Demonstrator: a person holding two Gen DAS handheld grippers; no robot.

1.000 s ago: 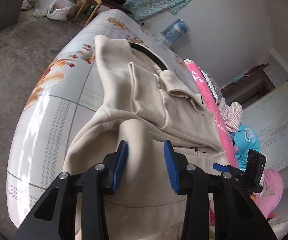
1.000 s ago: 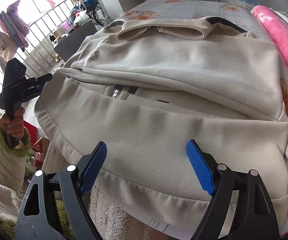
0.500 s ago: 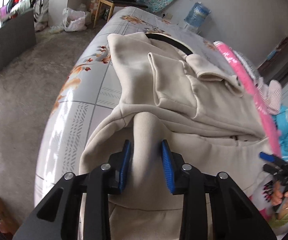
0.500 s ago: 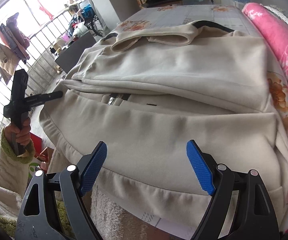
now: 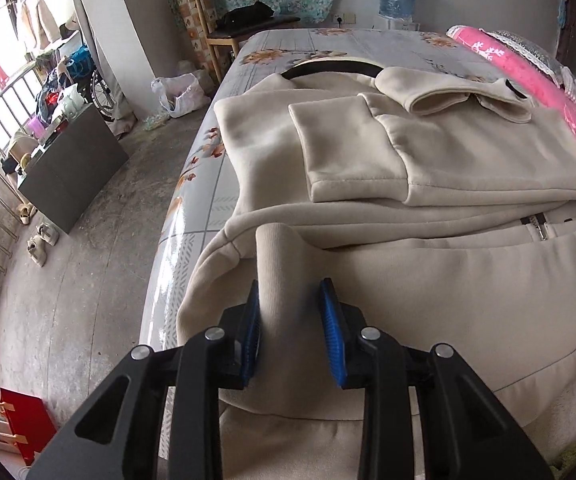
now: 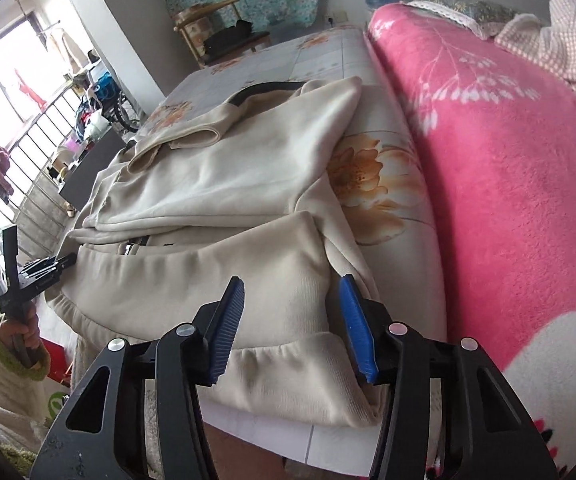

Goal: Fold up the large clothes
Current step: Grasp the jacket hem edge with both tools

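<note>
Gripping a raised ridge of fabric at the near left hem, the left tool (image 5: 290,322) is seen clenched on the cream jacket (image 5: 428,168), its blue pads pressed against either side of the pinched cloth. The garment is spread across the bed (image 5: 328,40), on the flowered sheet, with the pink blanket (image 6: 488,160) bunched along its right side. A good part of the folding looks done already: both sleeves are laid inward over the chest, a cuff (image 5: 352,152) lying flat on the left and another cuff (image 5: 440,96) crossed near the dark-lined collar (image 5: 328,70) at the far end. The zipper pull (image 5: 538,228) is visible just under the folded sleeve edge, so the front appears closed or nearly so. At the near right corner the right tool (image 6: 292,330) is held released, its jaws set wide on either side of the hem corner but not yet closed on it; the pads stand apart from the cloth. What is left, as judged from this layout, is the lengthwise fold: the near hem would have to be taken at both corners and carried toward the collar. Only the left corner is secured so far, and the bottom half is lying unfolded and a little rumpled.
</note>
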